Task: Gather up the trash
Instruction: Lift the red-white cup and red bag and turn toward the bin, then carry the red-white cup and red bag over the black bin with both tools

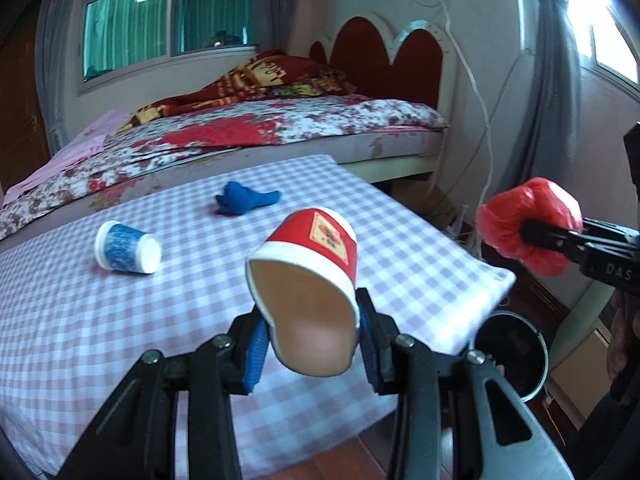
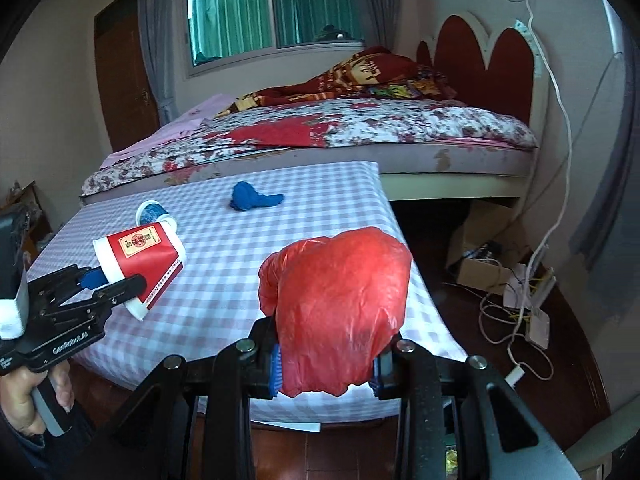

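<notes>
Left tongs (image 1: 310,344) are clamped on a red paper cup (image 1: 308,264), right tongs (image 2: 326,364) squeezing a crumpled red plastic bag (image 2: 336,312), both held above the checkered counter (image 1: 120,320) edge.

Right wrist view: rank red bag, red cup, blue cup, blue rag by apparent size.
1. red bag, though it is nearest the camera
2. red cup
3. blue rag
4. blue cup, partly hidden behind the red cup

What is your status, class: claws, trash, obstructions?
Left claw shut on red paper cup. Right claw shut on crumpled red plastic bag. Nothing obstructing.
</notes>
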A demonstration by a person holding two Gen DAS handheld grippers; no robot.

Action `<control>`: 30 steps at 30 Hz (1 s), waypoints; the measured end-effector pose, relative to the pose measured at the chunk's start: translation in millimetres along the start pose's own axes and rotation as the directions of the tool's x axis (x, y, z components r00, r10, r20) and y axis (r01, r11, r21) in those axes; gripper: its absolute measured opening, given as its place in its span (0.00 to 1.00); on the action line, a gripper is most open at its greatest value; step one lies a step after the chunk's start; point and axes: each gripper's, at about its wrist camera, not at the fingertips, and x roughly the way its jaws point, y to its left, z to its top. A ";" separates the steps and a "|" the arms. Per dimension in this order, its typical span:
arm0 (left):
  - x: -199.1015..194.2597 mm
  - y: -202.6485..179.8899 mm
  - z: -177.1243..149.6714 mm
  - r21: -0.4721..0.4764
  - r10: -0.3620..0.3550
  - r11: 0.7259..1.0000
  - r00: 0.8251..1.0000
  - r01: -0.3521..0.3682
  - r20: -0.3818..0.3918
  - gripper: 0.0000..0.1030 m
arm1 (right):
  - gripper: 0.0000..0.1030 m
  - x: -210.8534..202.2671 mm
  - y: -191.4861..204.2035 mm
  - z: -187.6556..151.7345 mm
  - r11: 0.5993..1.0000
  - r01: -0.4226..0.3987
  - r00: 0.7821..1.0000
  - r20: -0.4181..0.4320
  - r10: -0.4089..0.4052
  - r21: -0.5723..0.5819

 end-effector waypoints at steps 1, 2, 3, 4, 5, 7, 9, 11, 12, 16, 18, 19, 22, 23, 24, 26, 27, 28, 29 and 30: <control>-0.1 -6.0 -1.2 0.003 -0.011 1.000 1.000 0.011 0.000 0.39 | 0.32 -2.3 -3.5 -1.8 1.000 0.005 1.000 0.003 -0.005 0.006; 0.1 -13.7 -1.9 0.012 -0.028 1.000 1.000 0.028 0.000 0.39 | 0.32 -4.2 -5.9 -3.6 1.000 0.012 1.000 0.004 -0.012 0.008; -0.3 -19.8 -3.5 0.016 -0.036 0.999 0.999 0.036 0.000 0.39 | 0.32 -6.3 -9.3 -5.8 1.000 0.019 1.000 0.004 -0.019 0.009; -0.8 -25.8 -4.7 0.020 -0.048 0.999 0.999 0.048 0.000 0.39 | 0.32 -8.6 -12.9 -8.3 1.000 0.025 1.000 0.004 -0.025 0.014; -0.7 -31.9 -5.3 0.024 -0.062 0.998 0.998 0.062 0.000 0.39 | 0.32 -10.7 -15.6 -10.5 0.999 0.029 1.000 0.004 -0.030 0.019; 0.2 -44.2 -6.3 0.035 -0.087 0.996 0.996 0.087 -0.004 0.39 | 0.32 -15.2 -23.2 -15.0 0.999 0.044 0.999 0.004 -0.044 0.028; 2.2 -54.1 -6.6 0.044 -0.108 0.993 0.994 0.108 -0.007 0.39 | 0.32 -20.0 -30.6 -19.9 0.997 0.061 0.998 0.004 -0.061 0.036; 3.6 -65.4 -6.9 0.057 -0.125 0.990 0.992 0.126 -0.012 0.39 | 0.32 -24.5 -37.2 -24.3 0.996 0.076 0.997 0.004 -0.076 0.045; 4.4 -71.7 -7.1 0.065 -0.136 0.989 0.991 0.137 -0.015 0.39 | 0.32 -26.8 -40.5 -26.2 0.995 0.082 0.997 0.004 -0.082 0.051; 7.4 -93.8 -8.1 0.091 -0.173 0.981 0.985 0.174 -0.021 0.39 | 0.32 -38.1 -57.1 -36.6 0.991 0.112 0.994 0.004 -0.113 0.076; 7.7 -104.6 -10.7 0.100 -0.190 0.976 0.981 0.191 -0.024 0.39 | 0.32 -43.9 -65.9 -42.7 0.988 0.126 0.992 0.003 -0.126 0.090; 8.6 -111.6 -11.9 0.108 -0.203 0.973 0.979 0.205 -0.029 0.39 | 0.32 -46.8 -70.6 -46.2 0.986 0.135 0.991 0.001 -0.135 0.098; 11.0 -128.6 -15.5 0.127 -0.232 0.964 0.972 0.235 -0.041 0.39 | 0.32 -54.6 -84.2 -55.8 0.980 0.156 0.988 -0.006 -0.156 0.120; 11.7 -134.7 -17.0 0.134 -0.241 0.960 0.969 0.245 -0.046 0.39 | 0.32 -56.6 -88.5 -58.7 0.979 0.163 0.987 -0.010 -0.163 0.126; 12.2 -139.8 -18.2 0.139 -0.250 0.957 0.967 0.254 -0.050 0.39 | 0.32 -58.9 -93.1 -62.0 0.976 0.169 0.986 -0.014 -0.169 0.134; 13.0 -150.6 -20.7 0.150 -0.265 0.951 0.962 0.271 -0.058 0.39 | 0.32 -63.0 -102.2 -67.2 0.972 0.183 0.983 -0.021 -0.182 0.148; 13.3 -156.7 -22.4 0.156 -0.274 0.947 0.960 0.281 -0.063 0.39 | 0.32 -65.8 -107.2 -70.6 0.969 0.192 0.981 -0.025 -0.190 0.155; 14.0 -161.0 -24.0 0.160 -0.281 0.944 0.957 0.288 -0.067 0.39 | 0.32 -67.7 -110.4 -73.2 0.968 0.196 0.981 -0.026 -0.194 0.160; 14.9 -167.8 -26.3 0.168 -0.290 0.939 0.954 0.299 -0.075 0.39 | 0.32 -69.4 -112.8 -75.4 0.966 0.202 0.979 -0.029 -0.200 0.164; 15.9 -172.6 -27.8 0.172 -0.297 0.936 0.951 0.307 -0.080 0.39 | 0.32 -72.3 -116.8 -78.8 0.963 0.209 0.978 -0.033 -0.206 0.168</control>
